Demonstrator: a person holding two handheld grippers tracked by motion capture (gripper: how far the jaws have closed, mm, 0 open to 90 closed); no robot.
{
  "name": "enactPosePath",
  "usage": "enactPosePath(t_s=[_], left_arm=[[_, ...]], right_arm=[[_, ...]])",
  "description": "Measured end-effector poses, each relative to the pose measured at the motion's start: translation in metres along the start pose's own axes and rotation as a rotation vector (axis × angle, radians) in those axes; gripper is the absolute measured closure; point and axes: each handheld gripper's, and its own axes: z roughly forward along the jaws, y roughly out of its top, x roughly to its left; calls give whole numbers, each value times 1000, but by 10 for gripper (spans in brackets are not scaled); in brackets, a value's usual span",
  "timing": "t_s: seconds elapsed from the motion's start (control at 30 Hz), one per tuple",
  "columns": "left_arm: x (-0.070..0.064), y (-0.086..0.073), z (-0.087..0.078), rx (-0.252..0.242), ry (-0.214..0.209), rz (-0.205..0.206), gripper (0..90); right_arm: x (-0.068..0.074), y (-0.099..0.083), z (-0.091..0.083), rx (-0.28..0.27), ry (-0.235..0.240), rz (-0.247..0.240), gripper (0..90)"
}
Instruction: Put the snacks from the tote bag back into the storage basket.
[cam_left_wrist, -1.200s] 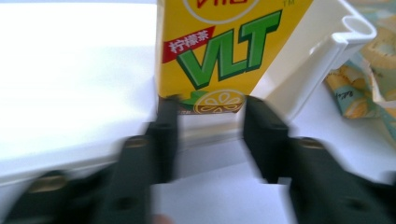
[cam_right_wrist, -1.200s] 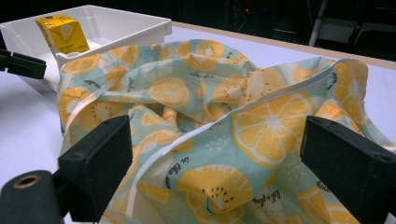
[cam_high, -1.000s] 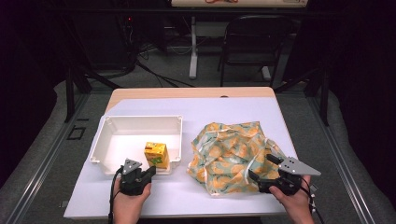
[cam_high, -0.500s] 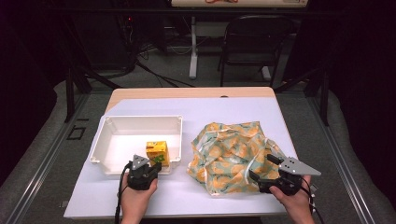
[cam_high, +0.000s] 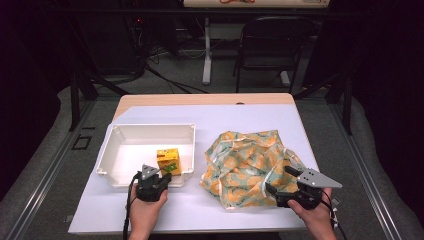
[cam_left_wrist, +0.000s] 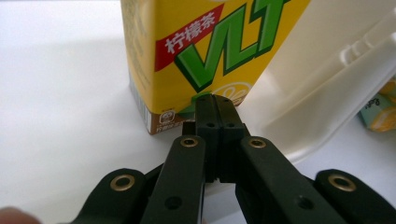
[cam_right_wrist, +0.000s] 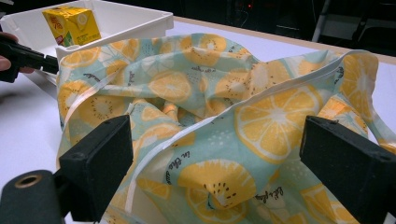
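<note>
White tabletop fills the lower middle of the high view, with a dark room, cables and a folding chair (cam_high: 270, 55) behind it in the upper part of the frame. Nearest, at the bottom edge, two hands come in. At lower left the left gripper (cam_high: 159, 179) sits at the near wall of the white tray (cam_high: 150, 131); in the left gripper view its jaws are pressed together with nothing between them, their tips just in front of the yellow drink carton (cam_left_wrist: 205, 56), and whether they touch it I cannot tell from so close. At lower right the right gripper (cam_high: 280, 181) points at the near edge of the fruit-print cloth bag (cam_high: 245, 160); in the right gripper view its jaws stand wide apart at the frame's lower corners, the cloth lying between and beyond them, not pinched.

Farther in, the carton stands upright inside the tray, near its front right corner, seen at centre left of the high view and in the upper left of the right gripper view. The bag lies crumpled on the table (cam_high: 240, 112) just right of the tray, its white-trimmed edge running across the folds.
</note>
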Motion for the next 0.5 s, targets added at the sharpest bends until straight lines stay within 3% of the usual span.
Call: enactPosePath(t_s=[0.3, 0.5], left_arm=[[8, 0, -7, -15, 4, -25, 892], [23, 1, -23, -45, 41, -50, 882]], right_arm=[[-1, 0, -1, 2, -1, -1, 91], [-2, 0, -2, -1, -8, 2, 92]])
